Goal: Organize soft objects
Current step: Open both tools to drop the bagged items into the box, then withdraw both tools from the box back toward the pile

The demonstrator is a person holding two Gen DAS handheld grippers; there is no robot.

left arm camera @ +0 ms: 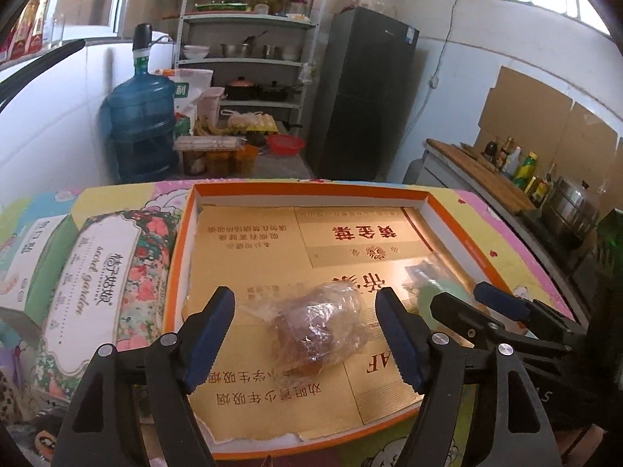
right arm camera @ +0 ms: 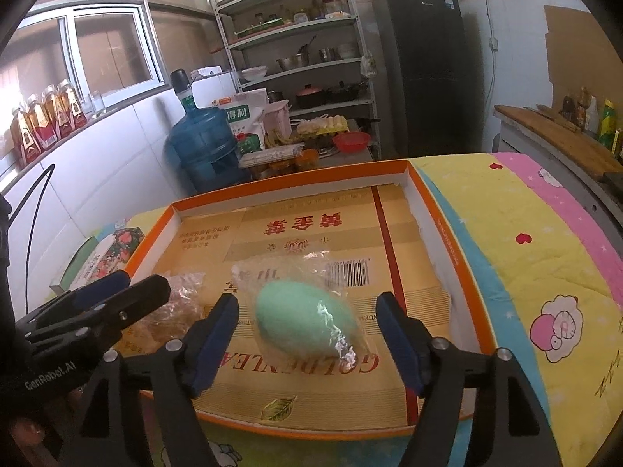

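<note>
A shallow orange-rimmed box (left arm camera: 183, 233) (right arm camera: 436, 210) lined with gold card lies on a cartoon-print cloth. Inside it rests a brown soft object in clear wrap (left arm camera: 315, 330) (right arm camera: 177, 303). My left gripper (left arm camera: 307, 334) is open, its blue pads on either side of that object and clear of it. A mint-green egg-shaped sponge in clear wrap (right arm camera: 303, 319) (left arm camera: 440, 292) lies to its right in the box. My right gripper (right arm camera: 307, 340) (left arm camera: 502, 303) is open around the sponge without pressing it. The left gripper (right arm camera: 101, 292) also shows at the left in the right wrist view.
Floral tissue packs (left arm camera: 105, 292) (right arm camera: 113, 253) lie left of the box on the cloth (right arm camera: 525, 272). Beyond stand a blue water jug (left arm camera: 142, 124), a metal shelf rack (left arm camera: 249, 39), a dark fridge (left arm camera: 362, 93) and a counter with bottles and a pot (left arm camera: 545, 186).
</note>
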